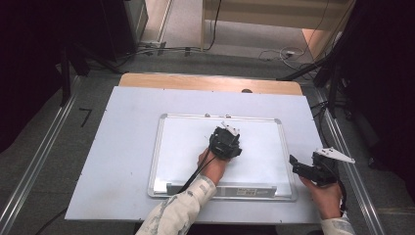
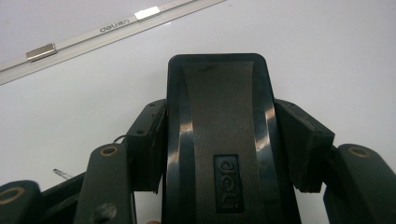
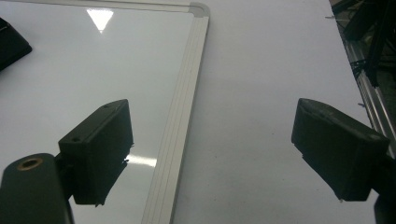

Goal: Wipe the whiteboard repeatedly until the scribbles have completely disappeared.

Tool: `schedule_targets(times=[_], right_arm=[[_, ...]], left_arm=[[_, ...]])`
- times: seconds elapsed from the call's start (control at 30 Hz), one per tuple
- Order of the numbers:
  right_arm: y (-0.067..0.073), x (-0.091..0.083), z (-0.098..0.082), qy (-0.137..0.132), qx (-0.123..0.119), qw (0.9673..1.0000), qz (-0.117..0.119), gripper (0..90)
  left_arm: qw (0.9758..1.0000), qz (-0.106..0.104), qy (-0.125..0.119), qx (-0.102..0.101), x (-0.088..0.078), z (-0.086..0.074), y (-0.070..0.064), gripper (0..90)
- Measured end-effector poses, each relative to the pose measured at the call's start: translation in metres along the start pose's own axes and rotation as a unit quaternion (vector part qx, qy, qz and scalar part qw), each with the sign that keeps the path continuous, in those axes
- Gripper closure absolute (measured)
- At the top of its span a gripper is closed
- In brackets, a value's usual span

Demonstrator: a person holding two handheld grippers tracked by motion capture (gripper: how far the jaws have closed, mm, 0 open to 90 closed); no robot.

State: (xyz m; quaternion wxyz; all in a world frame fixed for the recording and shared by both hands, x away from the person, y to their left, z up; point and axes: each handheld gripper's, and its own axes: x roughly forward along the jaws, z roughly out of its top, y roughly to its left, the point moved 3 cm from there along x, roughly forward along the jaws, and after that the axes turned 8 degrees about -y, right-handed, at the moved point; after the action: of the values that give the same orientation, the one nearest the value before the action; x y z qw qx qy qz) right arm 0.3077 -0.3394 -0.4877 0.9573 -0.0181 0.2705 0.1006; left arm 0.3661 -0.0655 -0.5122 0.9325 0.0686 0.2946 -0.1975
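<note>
1. White gloss surface under both your tools: the whiteboard [image 1: 181,147] lies flat on a pale sheet over the table [image 1: 147,80], its long axis running left to right, silver frame all round and rounded corners.
2. Bare sheet borders the board on every side, widest at the left; your right gripper [image 1: 293,161] hovers over the board's right frame edge, near the table's right rim.
3. Your left gripper [image 1: 226,131] sits over the middle of the board, jaws clamped tight on a black eraser [image 2: 219,135].
4. From the left gripper view the eraser's long axis runs straight away from you along the jaws, its rounded far end toward the board's top frame rail.
5. Smooth shiny black plastic forms the eraser's back, with a matte centre strip and a small embossed logo.
6. Your right gripper's jaws stand wide apart with nothing between them, straddling the ribbed frame strip [image 3: 180,130].
</note>
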Motion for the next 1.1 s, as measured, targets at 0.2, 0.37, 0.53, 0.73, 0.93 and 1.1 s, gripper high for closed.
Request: schedule_targets(times=[0.2, 0.37, 0.53, 0.73, 0.93, 1.1], right_arm=[[0.000, 0.000, 0.000, -0.001, 0.000, 1.0000, 0.001, 11.3], [0.000, 0.000, 0.000, 0.000, 0.001, 1.0000, 0.003, 11.3], [0.000, 0.000, 0.001, 0.000, 0.001, 1.0000, 0.004, 11.3], [0.000, -0.001, 0.000, 0.000, 0.003, 1.0000, 0.003, 11.3], [-0.001, -0.001, 0.000, 0.000, 0.005, 1.0000, 0.002, 11.3], [0.000, -0.001, 0.000, 0.001, 0.003, 1.0000, 0.002, 11.3]], left_arm=[[1.0000, -0.006, 0.000, 0.004, 0.002, 0.002, -0.007, 40.4], [0.9999, -0.011, 0.000, 0.006, 0.005, 0.004, -0.016, 40.4], [0.9999, -0.013, 0.000, 0.011, 0.008, 0.006, -0.019, 40.3], [0.9999, -0.007, 0.000, 0.010, 0.010, 0.008, -0.011, 40.4], [1.0000, 0.003, 0.001, 0.002, 0.009, 0.006, 0.003, 40.4], [1.0000, 0.006, 0.003, 0.003, 0.006, 0.005, 0.003, 40.4]])
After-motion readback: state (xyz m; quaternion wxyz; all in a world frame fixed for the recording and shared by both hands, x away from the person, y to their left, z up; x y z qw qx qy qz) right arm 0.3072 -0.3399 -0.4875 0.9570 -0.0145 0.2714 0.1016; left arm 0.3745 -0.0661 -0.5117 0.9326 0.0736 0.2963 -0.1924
